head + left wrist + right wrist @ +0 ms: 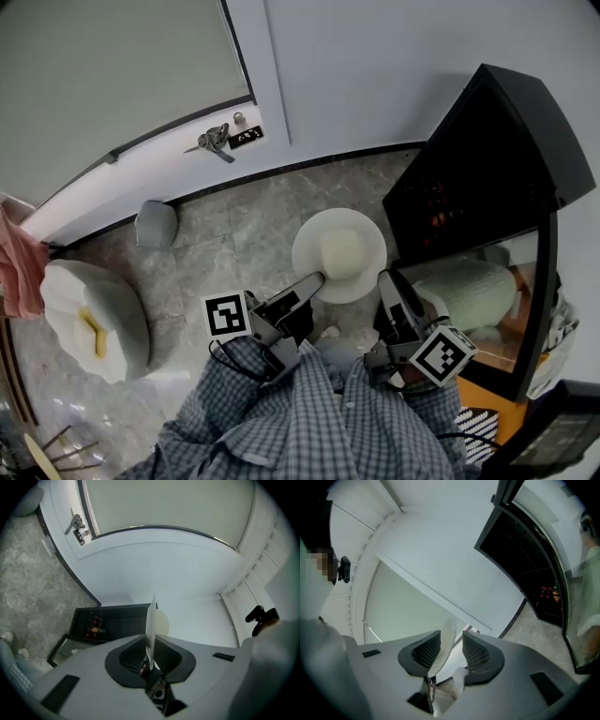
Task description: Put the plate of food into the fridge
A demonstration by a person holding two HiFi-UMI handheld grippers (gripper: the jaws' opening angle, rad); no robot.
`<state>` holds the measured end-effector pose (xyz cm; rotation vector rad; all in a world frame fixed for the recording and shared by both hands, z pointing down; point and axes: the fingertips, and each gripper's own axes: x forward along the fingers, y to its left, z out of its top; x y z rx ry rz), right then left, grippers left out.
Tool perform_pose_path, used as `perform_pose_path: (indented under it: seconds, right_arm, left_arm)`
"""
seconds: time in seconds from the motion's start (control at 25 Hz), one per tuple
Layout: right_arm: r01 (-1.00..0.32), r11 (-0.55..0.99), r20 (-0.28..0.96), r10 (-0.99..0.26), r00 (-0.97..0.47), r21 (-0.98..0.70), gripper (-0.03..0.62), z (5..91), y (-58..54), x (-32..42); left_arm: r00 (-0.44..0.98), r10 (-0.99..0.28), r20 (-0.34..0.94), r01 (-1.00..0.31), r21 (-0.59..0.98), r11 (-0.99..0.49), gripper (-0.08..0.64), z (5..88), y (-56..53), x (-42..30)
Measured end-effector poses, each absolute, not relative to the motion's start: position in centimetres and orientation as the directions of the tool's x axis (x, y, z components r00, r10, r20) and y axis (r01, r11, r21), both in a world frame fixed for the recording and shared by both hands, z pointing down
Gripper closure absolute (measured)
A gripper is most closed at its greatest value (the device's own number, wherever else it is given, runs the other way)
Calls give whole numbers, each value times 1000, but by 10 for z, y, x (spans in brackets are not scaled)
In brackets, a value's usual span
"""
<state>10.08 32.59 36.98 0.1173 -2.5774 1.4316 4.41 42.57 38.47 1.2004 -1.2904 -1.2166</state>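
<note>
**Plate held by both grippers in front of the open fridge**

The white plate [323,246] hangs over the marble floor [234,239], just left of the black fridge [487,150], and carries a pale mound of food [345,251]. The fridge's glass door [511,300] stands open toward the person. Small red items [439,211] sit inside the fridge.

The left gripper [314,279] grips the plate's rim on the side away from the fridge. In the left gripper view its jaws are pressed together on the rim [151,620], which shows edge-on.

The right gripper [384,277] holds the rim on the fridge side. In the right gripper view the rim [446,637] lies against one pad, with a narrow gap to the other near the tips.
</note>
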Motion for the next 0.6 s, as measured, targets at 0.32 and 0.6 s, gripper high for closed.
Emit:
perform_pose_path:
  seconds: [0.32,0.6]
  right_arm:
    - [-173,484,238,75,-968,-858,519,386,337,111]
    - [-181,497,239,55,-970,-848,531,388,321,127]
  left_arm:
    - [-40,-999,17,-31,999,18,525,387,416,57]
    - [-38,-999,14,-27,1000,15,525,392,400,73]
